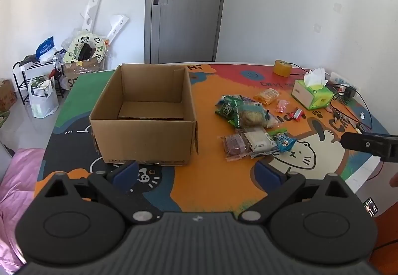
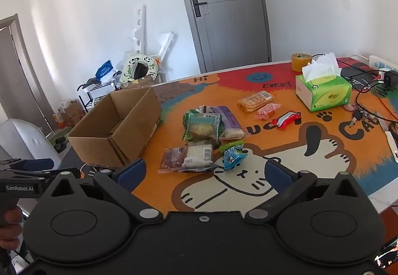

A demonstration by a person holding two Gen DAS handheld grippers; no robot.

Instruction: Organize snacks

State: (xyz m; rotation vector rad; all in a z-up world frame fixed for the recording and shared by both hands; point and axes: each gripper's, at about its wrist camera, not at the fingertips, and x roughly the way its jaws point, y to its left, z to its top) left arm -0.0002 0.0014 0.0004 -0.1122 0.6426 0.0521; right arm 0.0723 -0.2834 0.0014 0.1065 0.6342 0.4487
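Right below me, my left gripper (image 1: 196, 171) and right gripper (image 2: 205, 173) both gape wide, holding nothing. Just beyond, the open brown cardboard box (image 1: 146, 111) sits empty; past it the crinkly plastic-wrapped snack packets (image 2: 206, 138) lie scattered on the colourful cartoon-cat mat (image 2: 323, 150). Nothing's packed yet!

Table (image 2: 204, 190) under a bright cartoon-cat mat (image 2: 323, 150). On it we count: open cardboard box (image 2: 117, 130) at nine o'clock; snack packets (image 2: 206, 135) clustered at centre; orange biscuit pack (image 2: 255, 101), pink packet (image 2: 267, 111) and red wrapper (image 2: 286, 119) toward one o'clock; green tissue box (image 2: 323, 93) and yellow tape roll (image 2: 301, 62) at two o'clock; keys (image 2: 358, 114) and cables (image 2: 368, 91) at three.
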